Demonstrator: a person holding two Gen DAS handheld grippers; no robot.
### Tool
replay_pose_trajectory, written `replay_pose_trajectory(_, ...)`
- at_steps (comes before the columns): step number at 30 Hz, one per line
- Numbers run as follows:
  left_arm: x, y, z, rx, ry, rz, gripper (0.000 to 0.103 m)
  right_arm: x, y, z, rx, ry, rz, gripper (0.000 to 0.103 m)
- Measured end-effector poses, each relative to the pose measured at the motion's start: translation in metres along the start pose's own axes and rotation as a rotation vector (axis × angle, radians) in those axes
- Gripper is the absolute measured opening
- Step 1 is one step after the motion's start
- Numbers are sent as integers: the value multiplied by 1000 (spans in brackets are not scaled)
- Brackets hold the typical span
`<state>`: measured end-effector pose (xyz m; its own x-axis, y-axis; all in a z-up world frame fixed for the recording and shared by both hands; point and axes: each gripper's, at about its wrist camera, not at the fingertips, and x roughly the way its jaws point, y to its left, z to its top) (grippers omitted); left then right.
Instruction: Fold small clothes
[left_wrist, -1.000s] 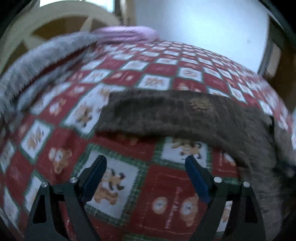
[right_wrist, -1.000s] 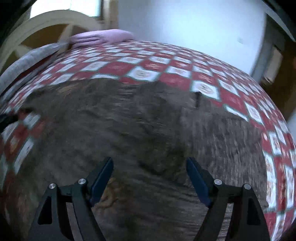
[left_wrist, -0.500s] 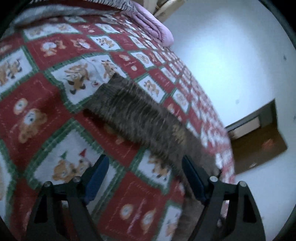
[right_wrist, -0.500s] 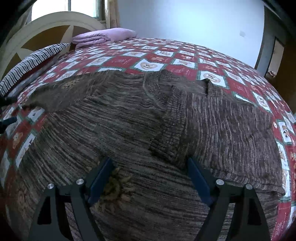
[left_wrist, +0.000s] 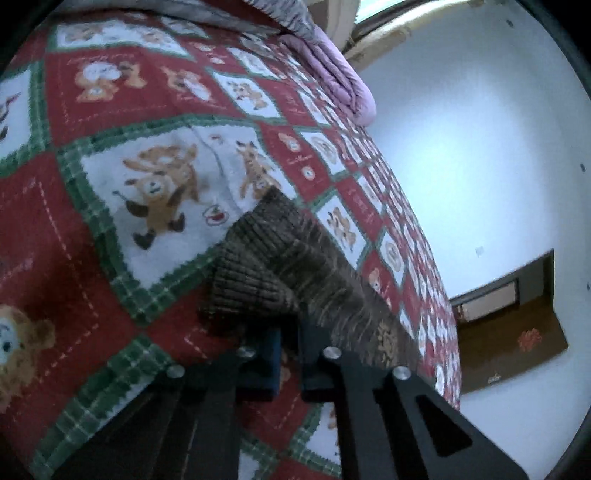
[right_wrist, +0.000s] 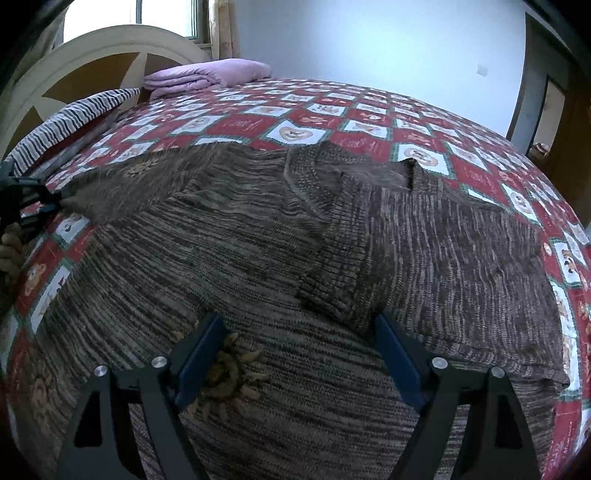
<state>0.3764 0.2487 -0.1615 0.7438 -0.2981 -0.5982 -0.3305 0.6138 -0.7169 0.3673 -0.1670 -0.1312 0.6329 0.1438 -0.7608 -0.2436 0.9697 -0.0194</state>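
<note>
Brown sweater (right_wrist: 258, 240) flat on quilt (right_wrist: 369, 122) — right gripper (right_wrist: 299, 354) jaws wide, above it.

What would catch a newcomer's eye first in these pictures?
A big brown knit sweater spread flat over a red teddy-bear quilt fills the right wrist view. In the left wrist view, the left gripper is shut on the sweater's ribbed cuff. A folded purple blanket lies at the far end by the headboard.

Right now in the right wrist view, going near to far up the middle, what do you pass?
Right claw → brown knit sweater → red bear-print quilt → white wall
</note>
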Motion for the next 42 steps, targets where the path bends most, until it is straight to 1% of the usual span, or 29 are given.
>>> replay_pose_trajectory(2,-8,-3,1,12,-7,1,6,-1,-2,1,5,0,12,85)
replay_pose_trajectory(6,-22,-10,6,15,-17,-17,6,-14,-21,5,91,-23,106,85)
replay_pose_trajectory(9,-26,-20,11,19,-24,-11,6,-34,-34,5,97,-50,73,85)
replay_pose_trajectory(12,-24,-30,17,15,-35,22,5,-61,-52,3,89,-84,72,85)
replay_pose_trajectory(16,-27,-62,19,73,-80,35,5,-97,-89,-12,75,-135,8,85)
replay_pose_trajectory(19,-31,-90,14,140,-115,41,5,-117,-126,-32,118,-162,-64,85)
replay_pose_trajectory(20,-32,-102,10,171,-128,43,5,-123,-142,-41,145,-172,-95,85)
replay_pose_trajectory(23,-35,-139,-3,255,-165,41,5,-129,-178,-67,242,-178,-145,85)
replay_pose_trajectory(26,-38,-180,-22,332,-185,16,5,-125,-203,-87,337,-173,-169,85)
replay_pose_trajectory(28,-38,-213,-42,402,-196,-7,5,-121,-215,-96,391,-170,-177,85)
replay_pose_trajectory(30,-37,-240,-63,472,-198,-37,5,-114,-223,-99,434,-148,-164,85)
replay_pose_trajectory(33,-31,-284,-113,612,-187,-79,5,-109,-224,-101,439,-143,-149,85)
replay_pose_trajectory(34,-25,-300,-138,676,-175,-95,5,-107,-224,-102,439,-137,-145,85)
replay_pose_trajectory(36,-15,-317,-176,770,-165,-97,5,-100,-221,-104,435,-112,-126,85)
replay_pose_trajectory(37,-3,-325,-206,836,-136,-102,5,-97,-218,-104,427,-97,-124,85)
replay_pose_trajectory(39,17,-332,-247,927,-95,-79,5,-94,-214,-104,407,-86,-133,85)
replay_pose_trajectory(40,28,-333,-268,973,-65,-62,10,-94,-213,-104,403,-86,-132,85)
replay_pose_trajectory(41,42,-330,-291,1024,-24,-25,14,-93,-213,-105,405,-82,-129,85)
replay_pose_trajectory(42,56,-325,-310,1069,12,22,16,-92,-215,-106,410,-78,-123,85)
